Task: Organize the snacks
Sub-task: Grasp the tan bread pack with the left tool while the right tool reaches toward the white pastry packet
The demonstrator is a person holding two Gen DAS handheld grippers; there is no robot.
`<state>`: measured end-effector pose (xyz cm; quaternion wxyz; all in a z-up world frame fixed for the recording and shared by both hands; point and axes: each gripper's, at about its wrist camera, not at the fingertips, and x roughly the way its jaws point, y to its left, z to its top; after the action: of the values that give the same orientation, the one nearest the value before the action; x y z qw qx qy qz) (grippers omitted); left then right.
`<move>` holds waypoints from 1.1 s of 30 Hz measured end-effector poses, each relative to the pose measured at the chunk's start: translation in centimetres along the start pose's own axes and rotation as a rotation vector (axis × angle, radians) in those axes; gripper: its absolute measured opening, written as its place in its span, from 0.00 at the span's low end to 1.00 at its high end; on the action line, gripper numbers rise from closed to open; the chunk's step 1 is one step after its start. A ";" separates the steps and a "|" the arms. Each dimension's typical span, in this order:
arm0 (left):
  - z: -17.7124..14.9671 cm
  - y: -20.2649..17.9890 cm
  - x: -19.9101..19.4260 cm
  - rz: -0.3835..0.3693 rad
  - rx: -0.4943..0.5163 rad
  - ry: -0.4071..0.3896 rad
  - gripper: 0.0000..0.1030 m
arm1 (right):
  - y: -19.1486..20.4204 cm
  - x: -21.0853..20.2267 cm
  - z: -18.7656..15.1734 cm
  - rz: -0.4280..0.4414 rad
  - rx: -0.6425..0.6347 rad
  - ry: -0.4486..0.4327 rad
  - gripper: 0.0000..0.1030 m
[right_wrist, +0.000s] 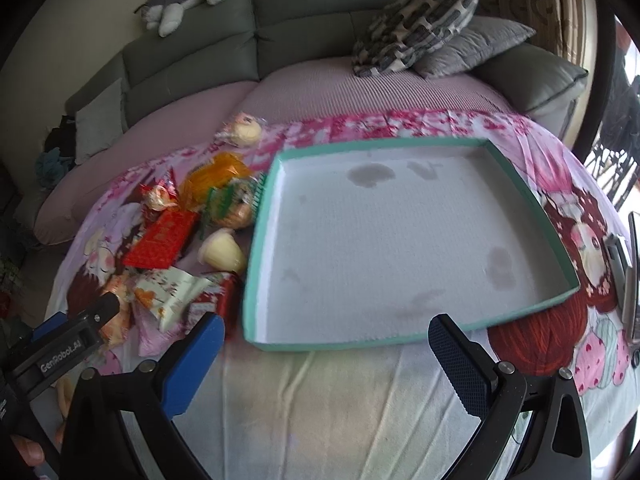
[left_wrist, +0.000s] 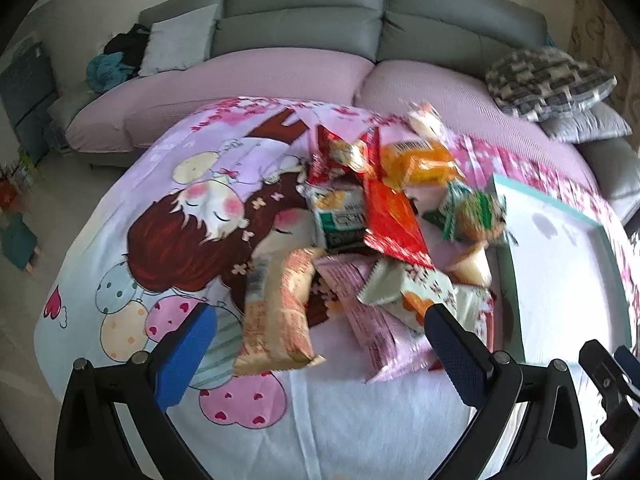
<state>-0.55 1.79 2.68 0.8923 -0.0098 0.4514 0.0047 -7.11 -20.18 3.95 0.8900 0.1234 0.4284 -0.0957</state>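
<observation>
Heaped left of the empty teal tray (right_wrist: 472, 148), the snack packets (left_wrist: 372, 216) are judged light, crinkly and slippery, best pinched at sealed edges. Left gripper (left_wrist: 320, 320) and right gripper (right_wrist: 326, 332) are held spread, empty.

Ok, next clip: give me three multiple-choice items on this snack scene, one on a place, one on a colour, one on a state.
1. Where does the snack pile lie relative to the tray in the right wrist view?
A. inside it
B. to its left
C. to its right

2. What colour is the tray's rim?
A. teal
B. yellow
C. black

3. What is the state of the left claw?
A. shut on a packet
B. open, holding nothing
C. out of view

Answers:
1 B, the packets sit on the cloth left of the tray wall.
2 A, the rim is teal around a white floor.
3 B, its fingers stand wide apart above the packets.
</observation>
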 end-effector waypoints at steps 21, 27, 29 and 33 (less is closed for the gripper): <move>3.1 6.8 3.1 0.033 -0.225 0.169 1.00 | 10.6 5.3 2.3 0.230 -0.230 0.078 0.95; 2.2 6.9 5.7 -0.011 -0.241 0.233 1.00 | 12.3 7.5 2.9 0.275 -0.317 0.124 0.93; 1.9 7.0 6.3 -0.020 -0.244 0.249 1.00 | 12.6 8.2 2.9 0.289 -0.340 0.134 0.93; 1.5 7.5 6.7 -0.039 -0.247 0.252 1.00 | 13.0 9.5 2.9 0.320 -0.336 0.156 0.86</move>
<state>4.51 9.27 -1.92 0.8206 -0.1284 0.5554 0.0416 4.41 -9.33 0.00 0.8660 0.0468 0.4809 0.1291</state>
